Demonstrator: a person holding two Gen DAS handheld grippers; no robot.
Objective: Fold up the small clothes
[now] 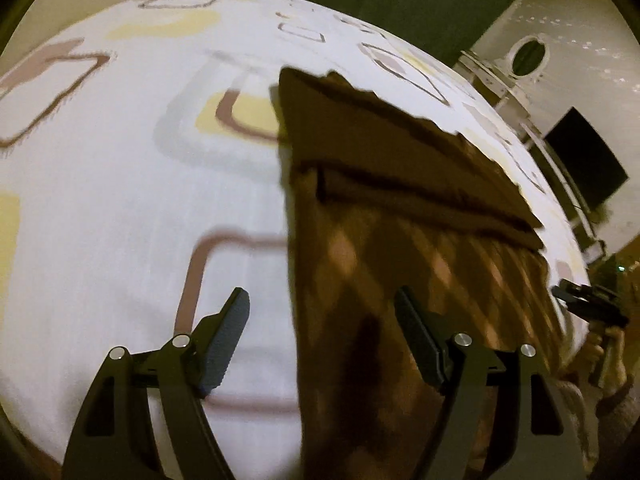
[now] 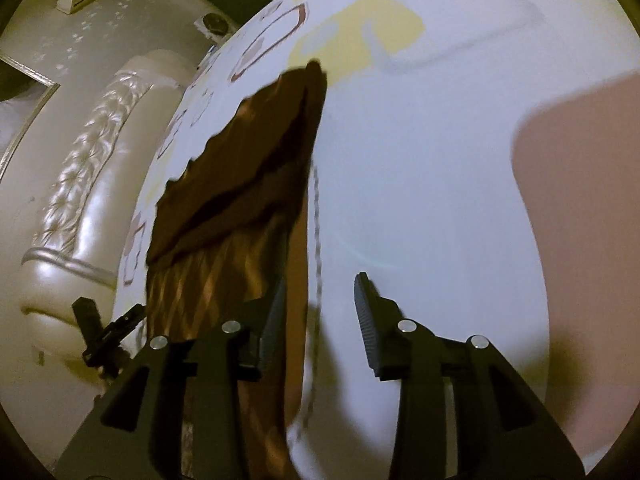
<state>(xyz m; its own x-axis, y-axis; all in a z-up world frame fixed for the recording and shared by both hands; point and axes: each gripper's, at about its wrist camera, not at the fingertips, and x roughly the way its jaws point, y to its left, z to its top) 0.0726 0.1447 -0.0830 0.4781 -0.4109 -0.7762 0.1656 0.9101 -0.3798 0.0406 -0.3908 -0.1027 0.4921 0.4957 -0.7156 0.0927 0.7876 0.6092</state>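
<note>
On the white patterned bedsheet [image 1: 120, 200] lies a brown diamond-patterned garment [image 1: 400, 220], one dark edge already folded over, further folds seemingly remaining, while left gripper [image 1: 320, 340] and right gripper [image 2: 320, 316] both gape empty.

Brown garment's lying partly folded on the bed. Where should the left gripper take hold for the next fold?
Probably the near long edge of the brown garment. It lies flat on the bedsheet between the open left gripper fingers, so come in low from the bare-sheet side and pinch that edge.

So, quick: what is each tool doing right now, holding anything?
Left tool: open, holding nothing, above the brown garment.
Right tool: open, holding nothing, beside the garment's edge.
</note>
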